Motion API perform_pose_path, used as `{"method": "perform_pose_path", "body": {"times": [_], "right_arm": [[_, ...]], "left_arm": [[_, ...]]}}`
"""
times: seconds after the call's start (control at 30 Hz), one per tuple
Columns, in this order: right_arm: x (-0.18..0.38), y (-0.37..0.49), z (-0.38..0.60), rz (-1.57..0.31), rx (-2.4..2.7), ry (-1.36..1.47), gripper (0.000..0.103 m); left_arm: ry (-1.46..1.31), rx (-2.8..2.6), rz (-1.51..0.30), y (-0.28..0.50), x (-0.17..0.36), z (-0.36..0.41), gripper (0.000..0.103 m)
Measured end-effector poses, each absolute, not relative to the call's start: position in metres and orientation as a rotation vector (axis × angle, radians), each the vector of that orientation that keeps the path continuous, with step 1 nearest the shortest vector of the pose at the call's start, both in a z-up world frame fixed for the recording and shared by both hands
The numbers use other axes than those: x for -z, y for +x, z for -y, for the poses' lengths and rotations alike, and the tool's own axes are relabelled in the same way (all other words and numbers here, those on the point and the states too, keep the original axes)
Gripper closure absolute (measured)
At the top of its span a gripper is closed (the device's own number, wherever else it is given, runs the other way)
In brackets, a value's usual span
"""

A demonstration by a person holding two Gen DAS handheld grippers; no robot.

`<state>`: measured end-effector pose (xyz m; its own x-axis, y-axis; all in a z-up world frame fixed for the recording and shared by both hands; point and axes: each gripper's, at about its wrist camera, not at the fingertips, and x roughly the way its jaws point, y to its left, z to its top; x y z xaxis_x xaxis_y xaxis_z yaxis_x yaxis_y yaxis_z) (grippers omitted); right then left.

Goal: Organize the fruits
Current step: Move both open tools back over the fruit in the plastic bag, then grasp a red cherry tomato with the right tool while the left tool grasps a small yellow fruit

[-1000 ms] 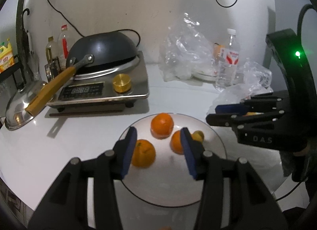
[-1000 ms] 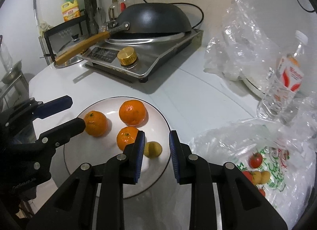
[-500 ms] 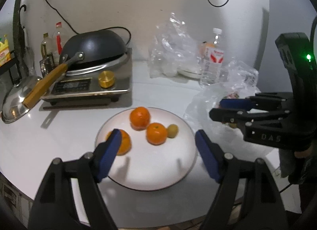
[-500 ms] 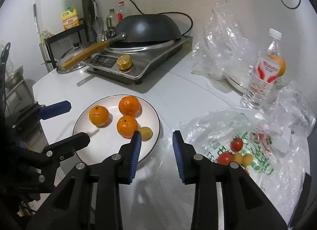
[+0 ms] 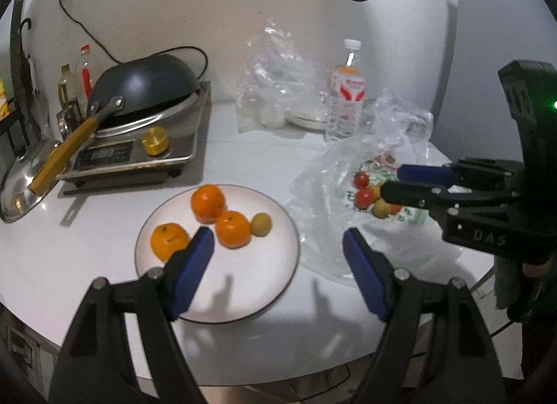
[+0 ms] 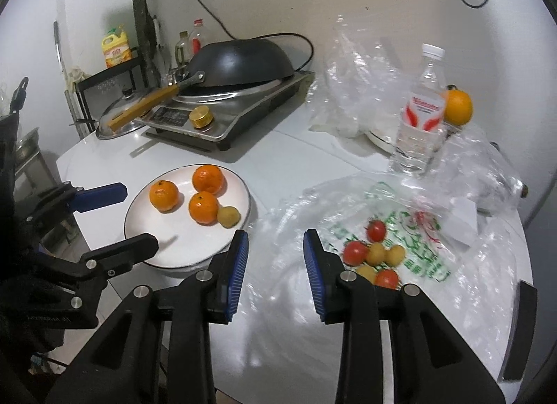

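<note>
Both wrist cameras look steeply down along their tools from the bench's (image 5: 104, 230) near edge; left faces the plate (image 5: 278, 282), right the plastic bag (image 6: 487, 264); both share these

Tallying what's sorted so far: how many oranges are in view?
4. Three sit on the plate: left, back, front. A fourth orange stands behind the bottle. The bags may hide more.
</note>
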<state>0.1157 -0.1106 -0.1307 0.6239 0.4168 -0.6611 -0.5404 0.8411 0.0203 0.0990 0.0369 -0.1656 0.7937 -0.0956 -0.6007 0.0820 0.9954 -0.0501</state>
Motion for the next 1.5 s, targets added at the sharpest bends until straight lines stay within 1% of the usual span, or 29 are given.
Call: {"method": "perform_pose_path", "body": {"times": [0.3, 0.83, 1.17, 1.5], "right_arm": [[0.129, 0.113, 0.155, -0.691, -0.511, -0.146, 0.068], [0.147, 0.124, 0.216, -0.704, -0.502, -0.09, 0.068], [0.165, 0.143, 0.238, -0.732, -0.524, -0.064, 0.068], [0.188, 0.17, 0.23, -0.787, -0.584, -0.082, 0.068]], "left_arm": [[0.048, 0.142, -0.653, 0.107, 0.16, 0.003, 0.025], [0.139, 0.196, -0.685, 0.129, 0.165, 0.067, 0.025], [0.182, 0.221, -0.73, 0.153, 0.179, 0.101, 0.025], [0.179, 0.222, -0.764, 0.17, 0.195, 0.106, 0.026]]}}
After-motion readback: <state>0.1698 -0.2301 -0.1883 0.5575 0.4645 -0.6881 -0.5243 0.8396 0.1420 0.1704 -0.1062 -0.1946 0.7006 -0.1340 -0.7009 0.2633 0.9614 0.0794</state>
